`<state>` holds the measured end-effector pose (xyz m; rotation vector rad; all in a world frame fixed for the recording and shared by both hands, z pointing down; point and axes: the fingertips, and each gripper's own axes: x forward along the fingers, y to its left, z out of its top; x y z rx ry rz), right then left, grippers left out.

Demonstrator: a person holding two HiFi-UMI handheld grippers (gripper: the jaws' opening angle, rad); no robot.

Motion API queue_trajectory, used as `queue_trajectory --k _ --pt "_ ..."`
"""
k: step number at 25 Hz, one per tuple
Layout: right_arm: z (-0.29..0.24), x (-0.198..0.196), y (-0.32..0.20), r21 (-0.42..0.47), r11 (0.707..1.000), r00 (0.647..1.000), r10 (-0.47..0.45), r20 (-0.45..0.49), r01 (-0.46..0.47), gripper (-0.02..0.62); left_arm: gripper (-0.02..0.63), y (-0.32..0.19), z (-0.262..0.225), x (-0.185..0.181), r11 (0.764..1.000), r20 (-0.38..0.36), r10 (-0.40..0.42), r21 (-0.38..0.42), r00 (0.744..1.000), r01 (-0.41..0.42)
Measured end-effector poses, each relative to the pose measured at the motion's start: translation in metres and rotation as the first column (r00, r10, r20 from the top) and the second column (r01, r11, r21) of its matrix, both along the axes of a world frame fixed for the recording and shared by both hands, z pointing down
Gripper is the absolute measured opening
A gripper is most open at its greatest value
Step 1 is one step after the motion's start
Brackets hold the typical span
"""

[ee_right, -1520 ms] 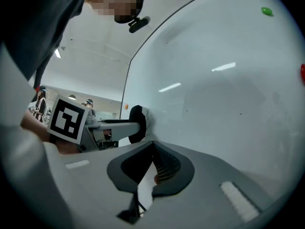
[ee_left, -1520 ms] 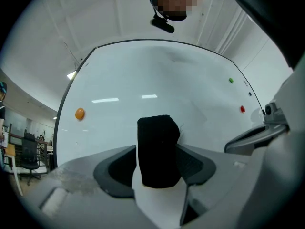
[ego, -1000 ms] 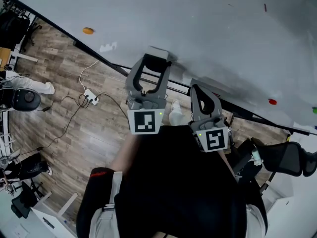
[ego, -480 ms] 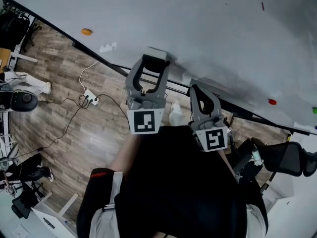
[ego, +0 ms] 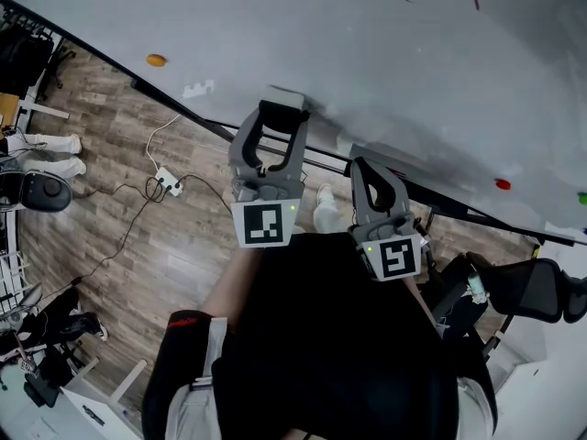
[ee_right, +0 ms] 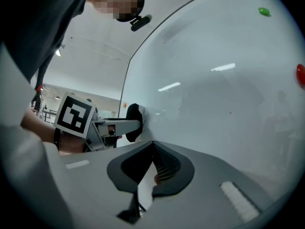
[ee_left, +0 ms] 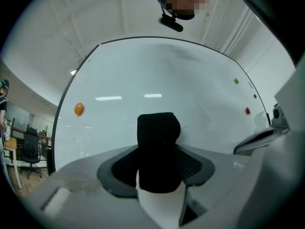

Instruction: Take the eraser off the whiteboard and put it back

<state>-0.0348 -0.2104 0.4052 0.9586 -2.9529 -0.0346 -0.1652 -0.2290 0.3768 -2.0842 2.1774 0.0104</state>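
We have the left gripper (ego: 282, 111) up against the whiteboard (ego: 394, 53). Its wide-set jaws have just been closing on the eraser (ego: 286, 98), which sits between them with its black felt flat on the board, at 12 o'clock from that gripper's marker cube. In the left gripper view the pads look to meet the eraser's two sides, so we read it as gripped, perhaps only lightly. To lift it well, we judge we should finish the squeeze before pulling, and hold the white body, not the soft felt, which could give and let the block twist. Then we would draw it straight back off the surface; sliding would drag the felt and might tilt the eraser out of the pads. For the return we should keep the felt face parallel to the board and press it on squarely, well clear of the orange magnet (ego: 156, 60) at 10 o'clock. The right gripper (ego: 365, 166), jaws together and empty, hangs near the board at 4 o'clock of the eraser and is best kept out of the way.
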Motion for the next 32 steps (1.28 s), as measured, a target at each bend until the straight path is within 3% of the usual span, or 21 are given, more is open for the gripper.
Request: queue_trajectory --k 17,32 --pt "-0.001 0.014 0.009 0.005 0.999 0.999 0.045 0.018 -0.045 0.002 0.227 0.008 -0.011 0.006 1.000 0.010 0.023 0.020 1.000 -0.023" --pt "-0.011 0.011 0.046 0.018 0.999 0.999 0.034 0.040 -0.034 0.002 0.227 0.053 -0.021 0.018 0.998 0.015 0.056 0.029 0.998 -0.056"
